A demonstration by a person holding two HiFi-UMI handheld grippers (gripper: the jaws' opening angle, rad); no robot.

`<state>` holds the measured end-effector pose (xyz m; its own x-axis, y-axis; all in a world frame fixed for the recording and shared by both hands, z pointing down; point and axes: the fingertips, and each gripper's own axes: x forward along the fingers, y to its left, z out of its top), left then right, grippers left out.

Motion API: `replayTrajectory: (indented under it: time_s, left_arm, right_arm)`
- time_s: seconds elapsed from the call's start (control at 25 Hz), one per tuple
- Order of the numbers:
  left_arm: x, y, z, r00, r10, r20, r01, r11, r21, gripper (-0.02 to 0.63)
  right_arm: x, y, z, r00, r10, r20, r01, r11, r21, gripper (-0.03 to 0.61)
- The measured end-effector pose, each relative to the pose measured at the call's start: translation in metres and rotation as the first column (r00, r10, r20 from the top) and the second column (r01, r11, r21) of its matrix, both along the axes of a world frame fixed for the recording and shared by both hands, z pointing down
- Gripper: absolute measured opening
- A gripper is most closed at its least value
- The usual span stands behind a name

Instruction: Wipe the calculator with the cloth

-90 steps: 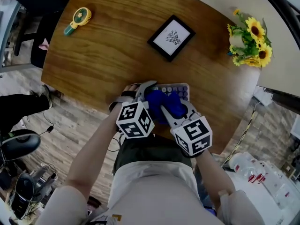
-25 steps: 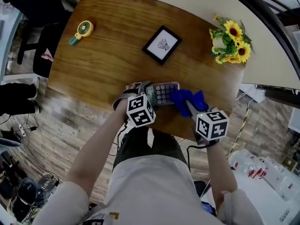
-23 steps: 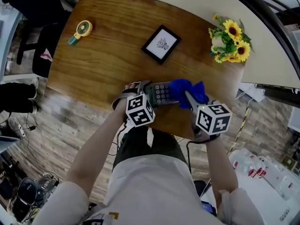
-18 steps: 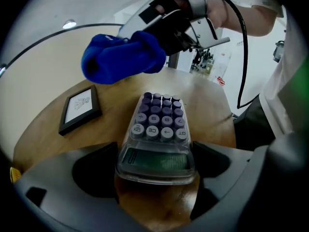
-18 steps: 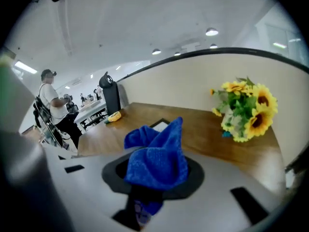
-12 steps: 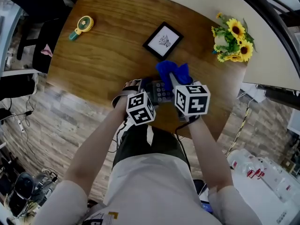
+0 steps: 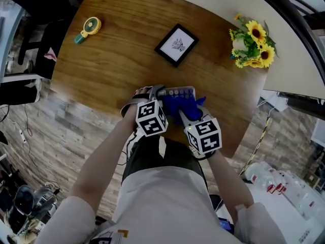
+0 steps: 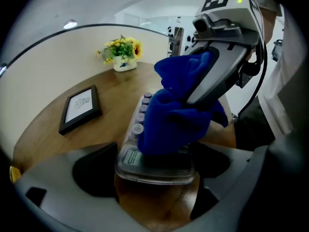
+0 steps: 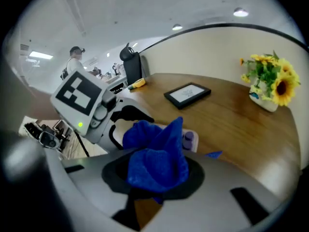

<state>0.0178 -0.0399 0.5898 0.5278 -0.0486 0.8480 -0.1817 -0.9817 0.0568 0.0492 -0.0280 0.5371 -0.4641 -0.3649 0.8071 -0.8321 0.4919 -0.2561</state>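
A grey calculator (image 7: pixel 175 92) with purple keys lies at the near edge of the round wooden table (image 7: pixel 127 44). My left gripper (image 7: pixel 158 96) is shut on its display end (image 8: pixel 145 164). My right gripper (image 7: pixel 179 108) is shut on a bunched blue cloth (image 7: pixel 182 104), which presses down on the calculator's keys (image 8: pixel 141 116). In the left gripper view the cloth (image 8: pixel 181 110) covers most of the calculator. In the right gripper view the cloth (image 9: pixel 154 161) fills the jaws, and a purple key (image 9: pixel 188 138) shows beyond it.
A black-framed picture (image 7: pixel 176 44) lies past the calculator. A pot of sunflowers (image 7: pixel 250 41) stands at the table's far right. A small yellow and green hand fan (image 7: pixel 87 28) lies at the far left. Cables and gear sit on the floor at left.
My right gripper swung the cloth from right of the calculator, up over its far side, then back down onto the keys. The left gripper kept hold of the calculator.
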Motion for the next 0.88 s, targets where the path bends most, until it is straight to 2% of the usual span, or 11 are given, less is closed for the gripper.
replayTrajectory:
  time_s: [0.08, 0.2, 0.28, 0.36, 0.48, 0.64, 0.72, 0.88]
  left_arm:
    - [0.0, 0.0, 0.0, 1.0, 0.002, -0.007, -0.002, 1.0, 0.002, 0.472]
    - [0.0, 0.0, -0.001, 1.0, -0.002, -0.022, 0.002, 1.0, 0.0, 0.472]
    - [0.0, 0.0, -0.001, 0.999, -0.004, -0.034, 0.004, 1.0, 0.0, 0.471]
    - [0.002, -0.001, -0.002, 0.999, 0.002, -0.052, -0.001, 1.0, 0.005, 0.472]
    - [0.001, -0.001, -0.003, 0.996, 0.006, -0.085, -0.005, 1.0, 0.011, 0.472]
    - [0.002, -0.002, -0.004, 0.992, -0.006, -0.124, 0.009, 1.0, 0.017, 0.472]
    - [0.003, -0.002, -0.005, 0.99, -0.014, -0.142, 0.017, 1.0, 0.018, 0.472]
    - [0.002, -0.002, -0.006, 0.984, -0.037, -0.173, 0.041, 0.999, 0.019, 0.472]
  right_arm:
    - [0.003, 0.016, 0.004, 0.999, -0.032, 0.003, 0.032, 0.997, -0.066, 0.107]
    - [0.018, 0.05, 0.018, 1.0, -0.015, 0.011, 0.018, 0.976, -0.216, 0.107]
    - [0.033, 0.063, 0.021, 1.0, 0.001, -0.002, -0.001, 0.971, -0.238, 0.107]
    - [0.047, 0.057, 0.009, 1.0, 0.029, 0.01, -0.026, 0.981, -0.193, 0.107]
    - [0.064, 0.014, -0.023, 0.99, 0.121, 0.074, -0.117, 0.991, -0.062, 0.107]
    - [0.078, -0.052, -0.051, 0.955, 0.263, 0.14, -0.277, 0.956, 0.092, 0.109]
    - [0.067, -0.069, -0.047, 0.948, 0.284, 0.141, -0.3, 0.947, 0.112, 0.109]
    - [0.008, -0.066, -0.015, 0.97, 0.211, 0.119, -0.217, 0.975, 0.04, 0.112]
